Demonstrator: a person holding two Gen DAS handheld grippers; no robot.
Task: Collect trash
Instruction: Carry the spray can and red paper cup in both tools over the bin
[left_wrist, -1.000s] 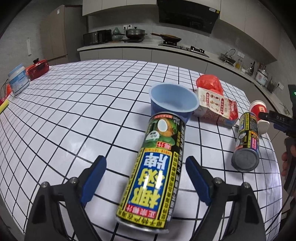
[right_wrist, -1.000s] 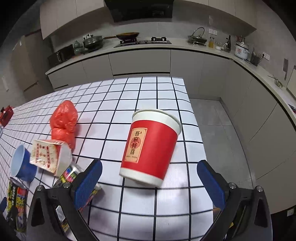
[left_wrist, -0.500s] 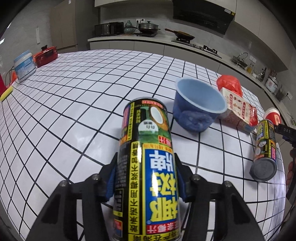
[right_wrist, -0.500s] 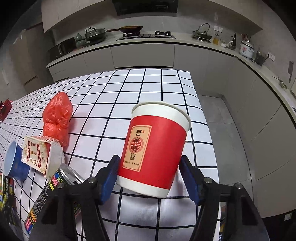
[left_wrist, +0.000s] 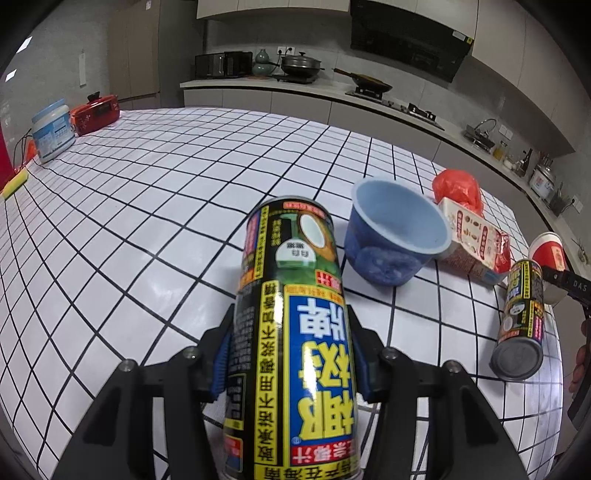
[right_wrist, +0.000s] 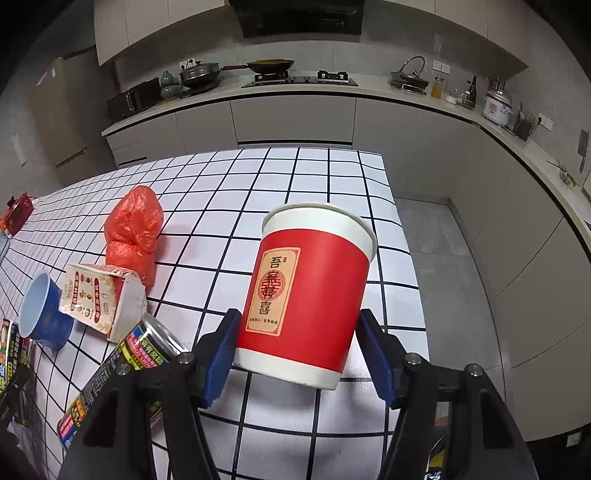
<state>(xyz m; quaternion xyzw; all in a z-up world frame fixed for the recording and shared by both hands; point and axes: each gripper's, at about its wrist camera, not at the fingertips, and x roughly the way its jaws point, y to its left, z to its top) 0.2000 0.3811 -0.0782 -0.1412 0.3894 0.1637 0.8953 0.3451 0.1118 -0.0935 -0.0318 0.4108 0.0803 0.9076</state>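
Note:
My left gripper (left_wrist: 291, 354) is shut on a black, yellow and blue drink can (left_wrist: 291, 325) and holds it lifted above the tiled table. My right gripper (right_wrist: 301, 350) is shut on a red and white paper cup (right_wrist: 306, 291), tilted and raised off the table. A second can (left_wrist: 521, 321) lies on its side; it also shows in the right wrist view (right_wrist: 122, 369). A blue plastic cup (left_wrist: 395, 236), a torn carton (left_wrist: 476, 240) and a red plastic bag (left_wrist: 458, 184) lie between them.
The white grid-tiled table (left_wrist: 147, 192) has its right edge by the floor (right_wrist: 436, 240). A white tub (left_wrist: 51, 133) and a red appliance (left_wrist: 96, 114) stand at the far left. Kitchen counters (right_wrist: 295, 92) run along the back.
Both grippers closed from open: the left onto the can, the right onto the paper cup. Both objects have since been lifted off the table.

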